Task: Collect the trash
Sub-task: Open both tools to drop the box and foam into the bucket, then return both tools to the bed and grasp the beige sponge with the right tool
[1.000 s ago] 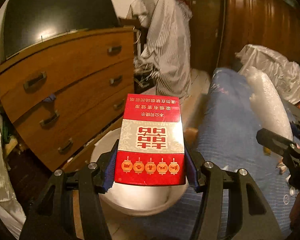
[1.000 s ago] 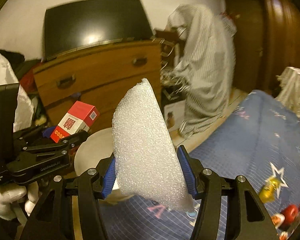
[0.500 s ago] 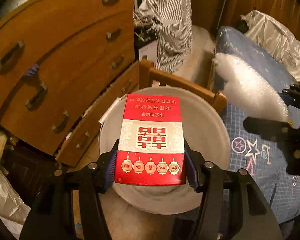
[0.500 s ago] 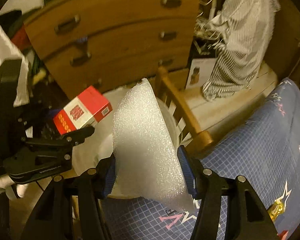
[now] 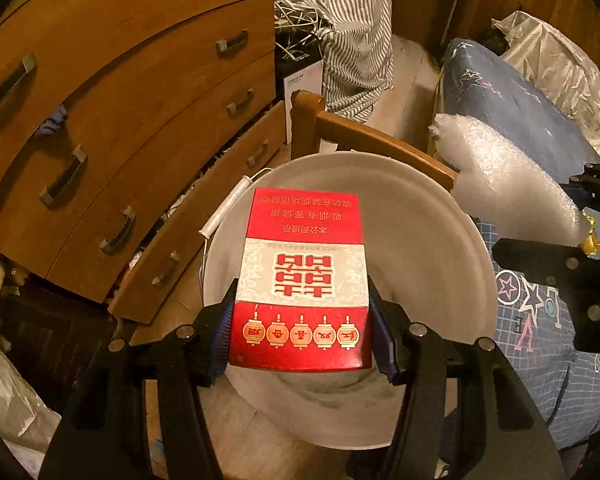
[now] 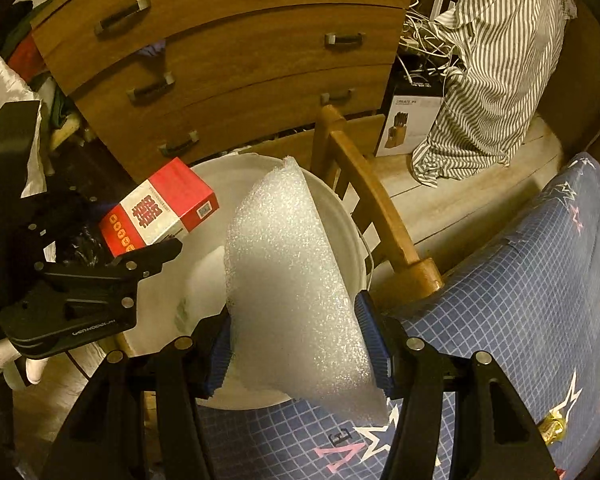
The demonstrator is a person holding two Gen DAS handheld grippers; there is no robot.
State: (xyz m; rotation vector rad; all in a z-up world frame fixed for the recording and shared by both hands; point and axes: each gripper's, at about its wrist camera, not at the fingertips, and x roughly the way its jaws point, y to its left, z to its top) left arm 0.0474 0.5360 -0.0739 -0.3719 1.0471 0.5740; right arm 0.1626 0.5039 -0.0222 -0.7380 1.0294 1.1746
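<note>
My left gripper (image 5: 300,344) is shut on a red and white cigarette box (image 5: 304,272) with Chinese print, held over the mouth of a white bucket (image 5: 432,240). The right wrist view shows the same box (image 6: 160,208) at the left, above the bucket (image 6: 332,204). My right gripper (image 6: 298,344) is shut on a curled sheet of white foam wrap (image 6: 288,272), which hangs over the bucket's right side. That foam (image 5: 504,184) also shows at the right of the left wrist view.
A wooden chest of drawers (image 5: 120,92) stands behind the bucket, its lowest drawer pulled out. A wooden bed-frame rail (image 6: 372,196) runs beside the bucket, next to a blue star-print bedsheet (image 6: 520,280). Striped cloth (image 6: 496,60) hangs at the back right.
Both grippers tipped downward and moved in over the white bucket, each keeping its load. The view swung from the room down to the bucket's mouth.
</note>
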